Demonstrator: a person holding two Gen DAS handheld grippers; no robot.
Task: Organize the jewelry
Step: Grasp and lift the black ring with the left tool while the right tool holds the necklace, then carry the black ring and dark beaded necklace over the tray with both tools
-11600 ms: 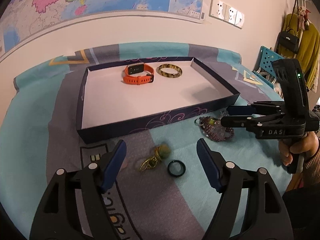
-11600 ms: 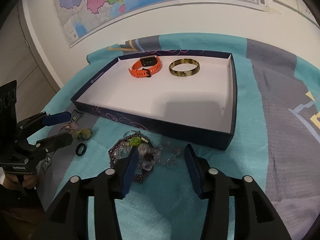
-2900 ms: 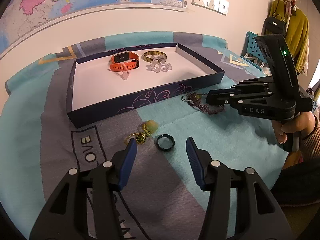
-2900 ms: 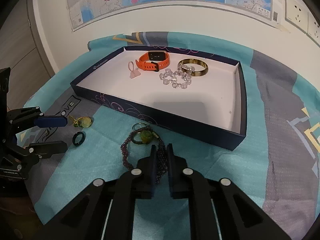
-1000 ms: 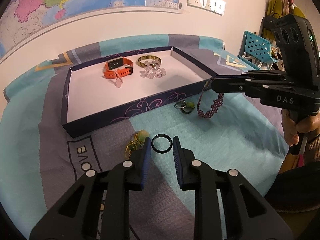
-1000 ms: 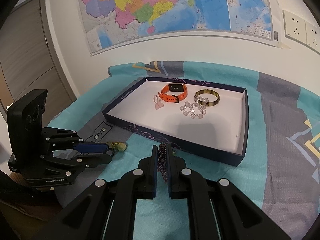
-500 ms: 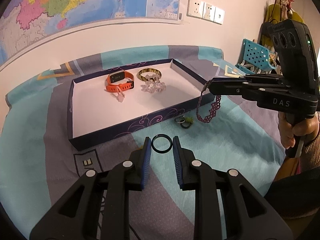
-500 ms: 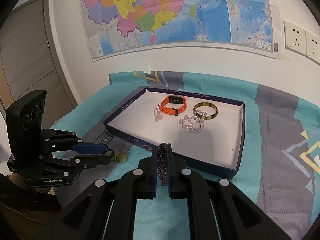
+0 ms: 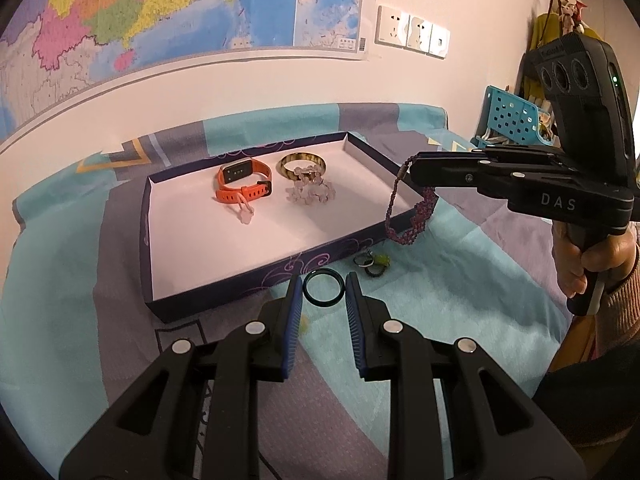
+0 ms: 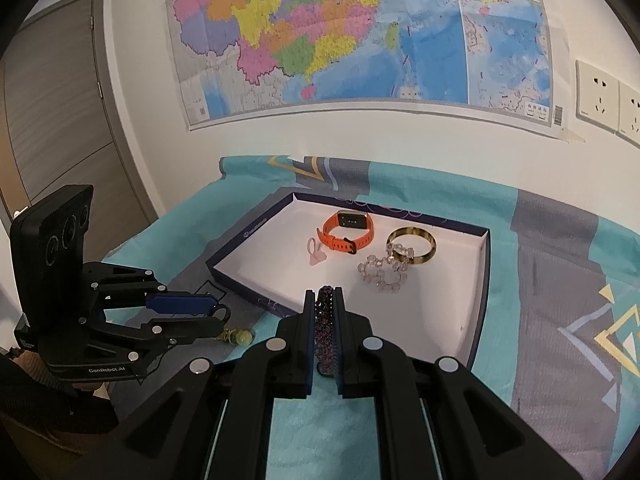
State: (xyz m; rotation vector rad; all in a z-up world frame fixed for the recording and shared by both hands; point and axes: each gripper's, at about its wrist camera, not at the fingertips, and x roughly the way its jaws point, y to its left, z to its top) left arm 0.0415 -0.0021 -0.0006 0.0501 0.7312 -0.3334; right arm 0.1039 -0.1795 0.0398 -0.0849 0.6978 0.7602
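Dangling limp from the pressed-shut right tongs [image 10: 324, 300], the light bead chain [image 9: 408, 216] hangs over the tray's [image 9: 224, 292] near right corner; grip anywhere. Left tongs [image 9: 323, 296] pinch the rigid, slippery ring [image 9: 323, 289] across its rim, above the counter [image 9: 460, 280].

Coloured wall map [image 10: 360, 40] across top of frame, white wall sockets [image 9: 412, 32] at upper right. Grey-brown door [image 10: 60, 120] at far left. Perforated blue rack [image 9: 512, 116] and hanging yellow garment [image 9: 540, 60] at right edge. Teal-and-grey patterned cloth [image 9: 460, 300] below.
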